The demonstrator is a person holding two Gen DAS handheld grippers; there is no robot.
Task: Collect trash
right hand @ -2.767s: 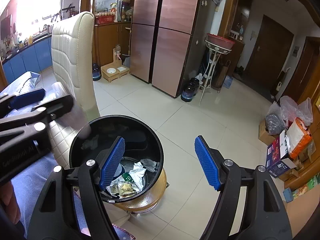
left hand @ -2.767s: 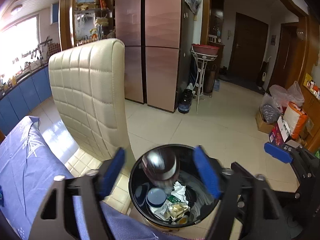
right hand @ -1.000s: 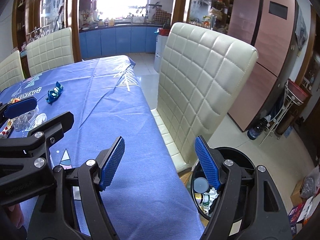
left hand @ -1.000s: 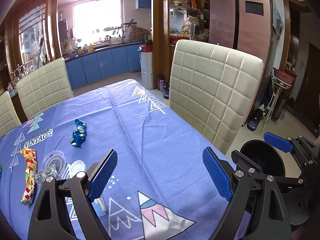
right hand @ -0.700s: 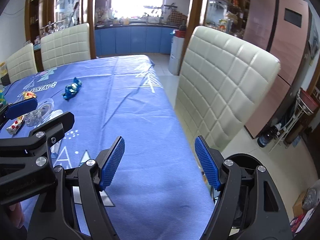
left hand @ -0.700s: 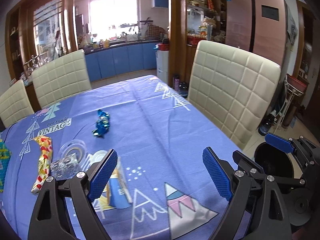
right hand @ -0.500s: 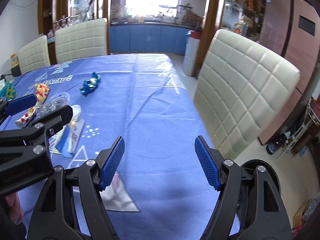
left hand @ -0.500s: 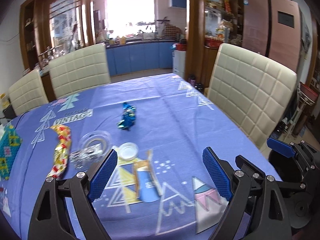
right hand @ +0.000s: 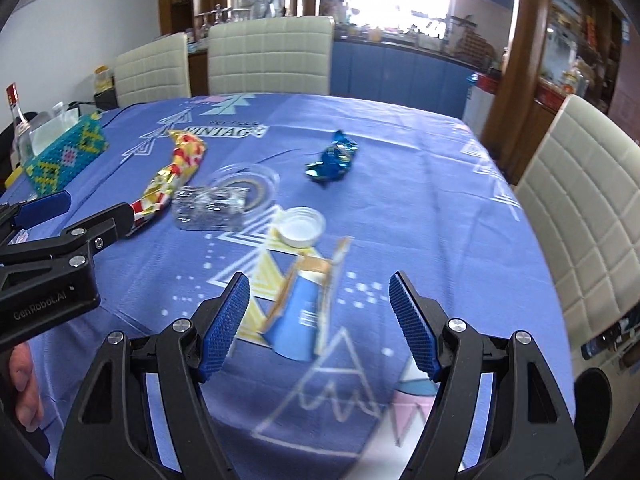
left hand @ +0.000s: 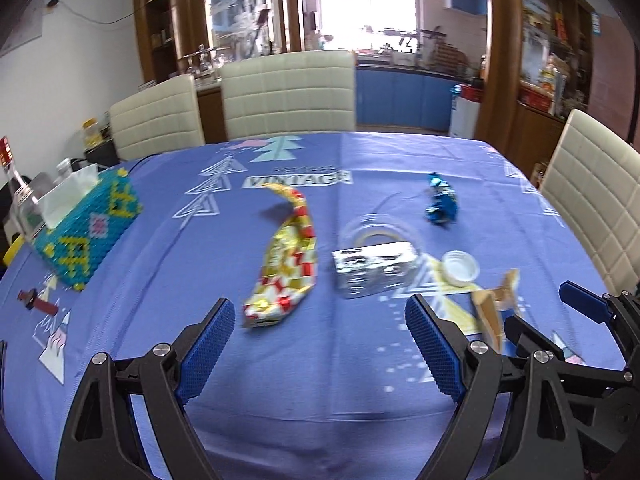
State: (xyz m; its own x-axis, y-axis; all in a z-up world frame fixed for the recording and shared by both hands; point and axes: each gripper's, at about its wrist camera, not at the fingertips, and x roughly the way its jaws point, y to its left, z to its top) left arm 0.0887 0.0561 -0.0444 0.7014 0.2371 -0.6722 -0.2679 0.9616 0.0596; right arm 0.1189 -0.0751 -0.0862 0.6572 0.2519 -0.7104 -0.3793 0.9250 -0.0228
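Note:
Trash lies on the blue tablecloth: a red-and-gold snack wrapper, a crumpled clear plastic box, a white lid, a blue foil wrapper and a flattened blue-and-tan carton. My left gripper hovers open and empty just short of the snack wrapper and plastic box. My right gripper stands open and empty around the near end of the carton, above it. The black bin shows at the lower right of the right wrist view.
A beaded tissue box and a glass bottle stand at the table's left side. Cream chairs stand behind the table and on the right. A clear round lid lies behind the plastic box.
Both grippers have swung left from the bin and the chair to over the table. The trash items now lie straight ahead and closer. Both stay open.

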